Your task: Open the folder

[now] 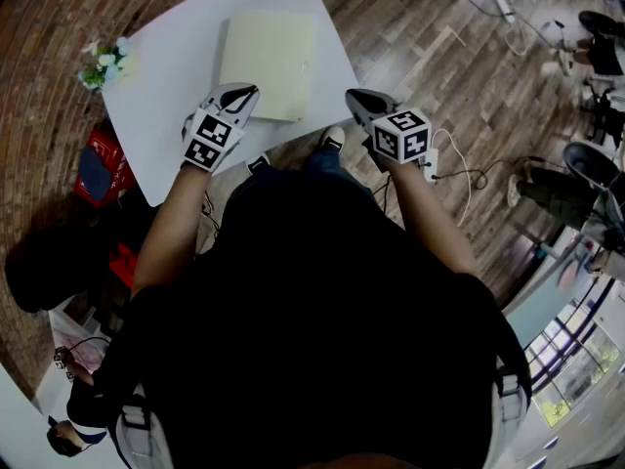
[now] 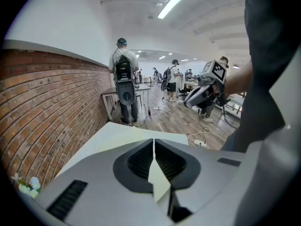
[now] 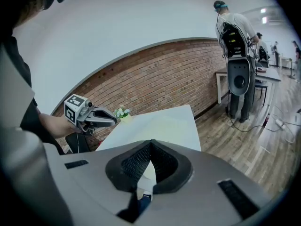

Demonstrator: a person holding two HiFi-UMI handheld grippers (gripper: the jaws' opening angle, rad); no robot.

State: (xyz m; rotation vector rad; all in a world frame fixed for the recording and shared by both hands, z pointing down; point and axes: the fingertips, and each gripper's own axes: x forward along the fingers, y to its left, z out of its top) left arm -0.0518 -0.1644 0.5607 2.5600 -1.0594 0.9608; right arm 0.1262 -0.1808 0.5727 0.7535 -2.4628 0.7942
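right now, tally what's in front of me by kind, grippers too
folder: 1
flowers: 1
table: 1
grippers: 2 (left gripper, right gripper)
total: 5

folder [image 1: 266,64] 1 | table [image 1: 166,96] 1 | flower bunch [image 1: 105,62] 1 | grippers [image 1: 251,90] [image 1: 352,96] 2
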